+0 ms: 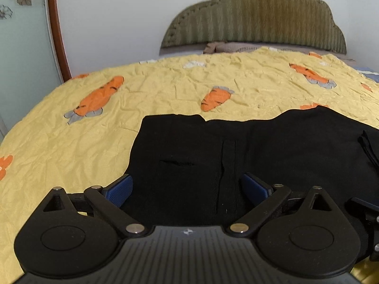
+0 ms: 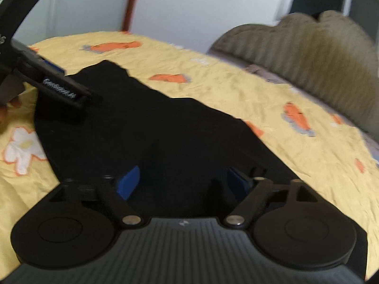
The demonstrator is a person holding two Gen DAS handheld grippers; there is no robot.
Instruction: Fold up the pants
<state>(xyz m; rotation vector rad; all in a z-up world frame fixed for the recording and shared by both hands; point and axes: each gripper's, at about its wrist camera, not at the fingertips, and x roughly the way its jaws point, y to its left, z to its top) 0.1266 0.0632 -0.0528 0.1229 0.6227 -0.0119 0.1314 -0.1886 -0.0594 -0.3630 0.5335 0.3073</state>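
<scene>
Black pants [image 1: 213, 146] lie flat on the yellow carrot-print bedspread [image 1: 165, 87], with a seam and a pocket slit facing me. My left gripper [image 1: 187, 187] is open just above the near part of the pants, its blue pads [image 1: 118, 189] spread wide with nothing between them. In the right wrist view the pants [image 2: 154, 130] run from upper left to lower right. My right gripper [image 2: 184, 182] is open over their near edge, blue pads [image 2: 129, 182] apart. The left gripper [image 2: 59, 87] shows at upper left, over the far end of the pants. The right wrist view is blurred.
An olive padded headboard [image 1: 255, 19] stands at the far end of the bed, with pillows below it. A white wall with sockets and a wood-framed glass door [image 1: 26, 35] are on the left. The bedspread [image 2: 284, 118] extends around the pants.
</scene>
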